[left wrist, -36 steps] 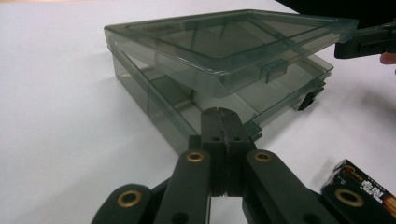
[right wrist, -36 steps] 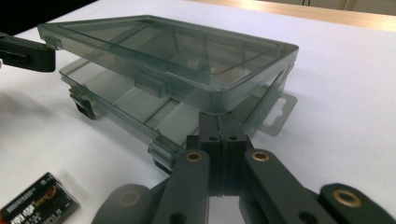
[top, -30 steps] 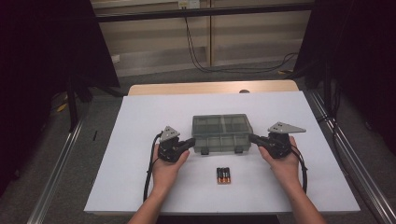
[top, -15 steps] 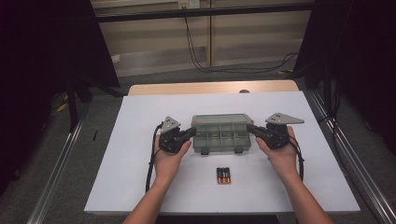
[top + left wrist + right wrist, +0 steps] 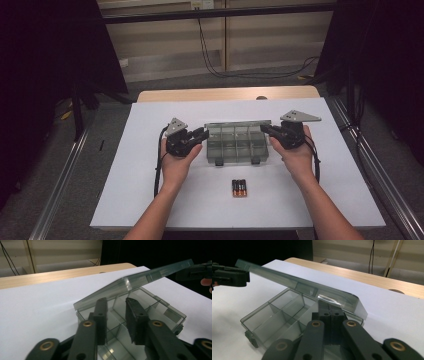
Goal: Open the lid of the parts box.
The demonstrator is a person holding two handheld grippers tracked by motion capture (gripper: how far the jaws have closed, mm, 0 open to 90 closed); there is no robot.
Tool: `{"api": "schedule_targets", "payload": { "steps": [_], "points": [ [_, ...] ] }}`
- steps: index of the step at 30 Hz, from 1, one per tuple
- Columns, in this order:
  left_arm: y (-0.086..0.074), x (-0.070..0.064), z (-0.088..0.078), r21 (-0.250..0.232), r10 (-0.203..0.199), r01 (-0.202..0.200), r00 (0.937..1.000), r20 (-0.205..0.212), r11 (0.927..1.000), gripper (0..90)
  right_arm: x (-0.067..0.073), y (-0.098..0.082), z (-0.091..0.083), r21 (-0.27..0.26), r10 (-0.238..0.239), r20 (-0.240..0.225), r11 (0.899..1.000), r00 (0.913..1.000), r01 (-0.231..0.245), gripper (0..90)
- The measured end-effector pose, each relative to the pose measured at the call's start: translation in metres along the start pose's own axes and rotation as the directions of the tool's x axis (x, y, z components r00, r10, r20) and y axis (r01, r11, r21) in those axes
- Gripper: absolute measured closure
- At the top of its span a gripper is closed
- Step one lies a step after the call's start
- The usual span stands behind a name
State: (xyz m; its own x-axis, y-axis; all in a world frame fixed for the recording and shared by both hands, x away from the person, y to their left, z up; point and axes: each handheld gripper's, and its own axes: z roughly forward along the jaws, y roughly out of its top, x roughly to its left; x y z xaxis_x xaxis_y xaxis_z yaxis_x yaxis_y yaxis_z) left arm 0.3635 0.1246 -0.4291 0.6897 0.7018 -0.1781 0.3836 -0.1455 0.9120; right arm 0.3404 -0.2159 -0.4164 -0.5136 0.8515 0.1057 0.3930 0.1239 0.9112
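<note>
I hold a clear compartment box (image 5: 235,145) at mid worktop (image 5: 125,175), its lid (image 5: 140,280) raised at a slant above the empty compartments. My left hand-held gripper (image 5: 197,136) sits at the box's left end, its jaws just opening, parted with nothing pressed between them. My right hand-held gripper (image 5: 267,131) is closed at the lid's right end; three batteries (image 5: 239,188) lie nearer me.

Bare forearms, no sleeves. Black left gripper (image 5: 198,135) and right gripper (image 5: 266,130), each topped by a grey three-cornered plate, brass-ringed screws along black jaws, black cable trailing.
</note>
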Motion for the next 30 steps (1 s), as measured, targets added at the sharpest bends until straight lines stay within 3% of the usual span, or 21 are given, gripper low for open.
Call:
{"api": "schedule_targets", "payload": {
  "steps": [3,4,5,7,8,10,13,15,16,17,18,20,21,22,23,28,30],
  "points": [
    [0.0,0.003,0.0,-0.017,-0.02,0.02,0.9997,-0.01,0.9997,53.3,-0.001,0.004,0.002,0.005,-0.002,0.004,1.0,1.0,0.002,90.0],
    [0.0,0.004,0.0,-0.017,-0.024,0.024,0.9997,-0.008,0.9996,53.3,-0.001,0.004,0.002,0.005,-0.002,0.004,1.0,1.0,0.002,90.0],
    [0.002,0.005,0.002,0.006,-0.029,0.029,0.9995,-0.009,0.9996,38.7,-0.003,0.007,0.004,0.002,0.001,0.004,1.0,1.0,-0.001,90.0],
    [0.005,0.007,0.005,0.034,-0.025,0.025,0.9997,0.001,0.9991,22.5,-0.004,0.009,0.005,-0.005,-0.003,0.007,1.0,1.0,0.003,90.0],
    [0.006,0.007,0.008,0.033,-0.036,0.036,0.9993,0.004,0.9988,22.5,-0.004,0.009,0.005,-0.005,-0.003,0.007,1.0,1.0,0.003,90.0],
    [0.009,0.011,0.016,0.043,-0.045,0.046,0.9989,-0.012,0.998,7.1,-0.005,0.012,0.006,-0.005,0.005,0.005,1.0,1.0,-0.004,90.0],
    [0.012,0.018,0.023,0.045,-0.058,0.059,0.9981,-0.019,0.9972,0.4,-0.007,0.016,0.008,-0.006,0.007,0.008,1.0,0.9999,-0.007,90.0],
    [0.014,0.022,0.03,0.065,-0.064,0.064,0.9979,-0.006,0.9958,2.9,-0.008,0.018,0.01,-0.006,0.006,0.012,1.0,0.9999,-0.006,90.0],
    [0.015,0.022,0.032,0.087,-0.048,0.05,0.9985,-0.025,0.995,2.9,-0.008,0.018,0.01,-0.006,0.006,0.012,1.0,0.9999,-0.006,90.0],
    [0.015,0.021,0.036,0.117,-0.03,0.036,0.9984,-0.047,0.9924,8.5,-0.009,0.019,0.011,-0.002,0.009,0.013,1.0,0.9999,-0.009,90.0],
    [0.016,0.023,0.04,0.131,-0.019,0.023,0.9992,-0.035,0.9911,8.5,-0.009,0.019,0.011,-0.002,0.009,0.013,1.0,0.9999,-0.009,90.0],
    [0.018,0.023,0.043,0.143,-0.004,0.013,0.9981,-0.062,0.9896,22.5,-0.01,0.023,0.015,0.004,0.0,0.018,1.0,0.9998,0.0,90.0],
    [0.019,0.023,0.044,0.144,-0.007,0.017,0.9975,-0.07,0.9894,22.5,-0.01,0.023,0.015,0.004,0.0,0.018,1.0,0.9998,0.0,90.0],
    [0.021,0.024,0.046,0.144,0.005,0.005,0.9979,-0.064,0.9896,31.9,-0.012,0.024,0.017,0.007,-0.006,0.019,1.0,0.9998,0.005,90.0],
    [0.022,0.024,0.047,0.144,0.008,0.002,0.9975,-0.07,0.9896,31.9,-0.012,0.024,0.017,0.007,-0.006,0.019,1.0,0.9998,0.005,90.0],
    [0.025,0.019,0.057,0.158,0.036,-0.013,0.989,-0.144,0.9874,57.8,-0.016,0.029,0.024,0.019,0.0,0.024,1.0,0.9997,-0.001,90.0],
    [0.025,0.018,0.058,0.149,0.037,-0.016,0.9888,-0.145,0.9887,60.0,-0.016,0.029,0.025,0.022,0.001,0.024,1.0,0.9997,-0.001,90.0]
  ]
}}
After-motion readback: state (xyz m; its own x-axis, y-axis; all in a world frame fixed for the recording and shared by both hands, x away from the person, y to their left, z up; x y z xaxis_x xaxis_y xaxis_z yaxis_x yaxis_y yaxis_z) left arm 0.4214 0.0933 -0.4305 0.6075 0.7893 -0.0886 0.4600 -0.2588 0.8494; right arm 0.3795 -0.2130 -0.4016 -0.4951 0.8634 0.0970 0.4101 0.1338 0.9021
